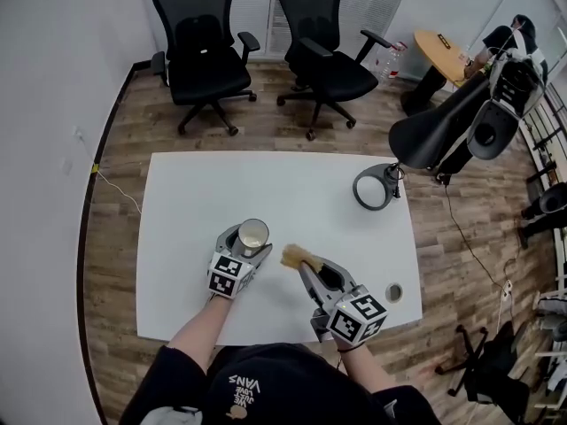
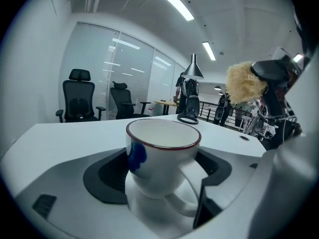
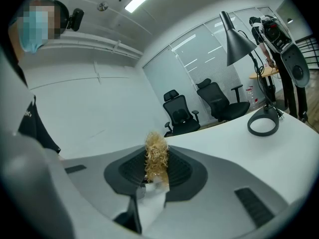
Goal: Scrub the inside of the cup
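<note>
A white cup (image 1: 252,235) with a dark red rim and a blue mark stands upright on the white table (image 1: 195,193), its inside bare. My left gripper (image 1: 244,241) is shut on the cup (image 2: 162,156), with the handle turned toward the camera. To its right my right gripper (image 1: 306,262) is shut on a tan curly scrubber (image 1: 294,256), held just above the table a little right of the cup. In the right gripper view the scrubber (image 3: 156,159) sticks up between the jaws. The scrubber (image 2: 244,82) also shows at upper right in the left gripper view.
A grey desk lamp base (image 1: 376,187) sits on the table's far right, its black shade (image 1: 434,135) hanging beyond the edge. A small round hole (image 1: 394,292) lies near the right front corner. Two black office chairs (image 1: 205,47) stand behind the table.
</note>
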A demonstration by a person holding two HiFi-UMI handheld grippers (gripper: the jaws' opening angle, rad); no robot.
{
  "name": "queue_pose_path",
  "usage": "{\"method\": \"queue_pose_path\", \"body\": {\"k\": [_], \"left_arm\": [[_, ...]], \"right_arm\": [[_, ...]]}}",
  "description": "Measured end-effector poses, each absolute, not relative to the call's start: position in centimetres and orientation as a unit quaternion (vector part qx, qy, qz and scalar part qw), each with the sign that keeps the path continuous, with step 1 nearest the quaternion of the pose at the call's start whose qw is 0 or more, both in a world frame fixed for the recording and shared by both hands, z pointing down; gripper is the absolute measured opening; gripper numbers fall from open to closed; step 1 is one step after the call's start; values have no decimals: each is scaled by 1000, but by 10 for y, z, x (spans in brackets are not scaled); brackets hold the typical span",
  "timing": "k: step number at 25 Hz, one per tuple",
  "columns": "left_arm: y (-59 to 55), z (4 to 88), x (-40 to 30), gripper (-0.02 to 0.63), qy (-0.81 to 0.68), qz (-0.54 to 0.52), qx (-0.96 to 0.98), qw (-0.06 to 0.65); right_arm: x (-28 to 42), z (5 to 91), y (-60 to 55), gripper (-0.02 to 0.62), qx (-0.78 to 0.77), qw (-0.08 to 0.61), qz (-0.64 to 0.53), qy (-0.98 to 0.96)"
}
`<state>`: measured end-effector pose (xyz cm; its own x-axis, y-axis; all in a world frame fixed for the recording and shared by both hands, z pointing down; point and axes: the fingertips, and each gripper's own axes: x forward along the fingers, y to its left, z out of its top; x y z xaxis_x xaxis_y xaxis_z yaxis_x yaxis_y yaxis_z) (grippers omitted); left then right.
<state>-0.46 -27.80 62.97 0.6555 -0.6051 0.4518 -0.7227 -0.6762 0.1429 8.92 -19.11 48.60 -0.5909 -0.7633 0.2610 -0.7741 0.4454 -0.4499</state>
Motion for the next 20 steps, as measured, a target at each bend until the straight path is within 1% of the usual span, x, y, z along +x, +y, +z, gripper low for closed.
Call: {"method": "queue_pose_path", "body": {"k": [20], "left_arm": [[-276, 632, -10, 382, -366, 169, 908, 119]], "right_arm": [[84, 489, -188, 92, 445, 13, 272, -853]]}}
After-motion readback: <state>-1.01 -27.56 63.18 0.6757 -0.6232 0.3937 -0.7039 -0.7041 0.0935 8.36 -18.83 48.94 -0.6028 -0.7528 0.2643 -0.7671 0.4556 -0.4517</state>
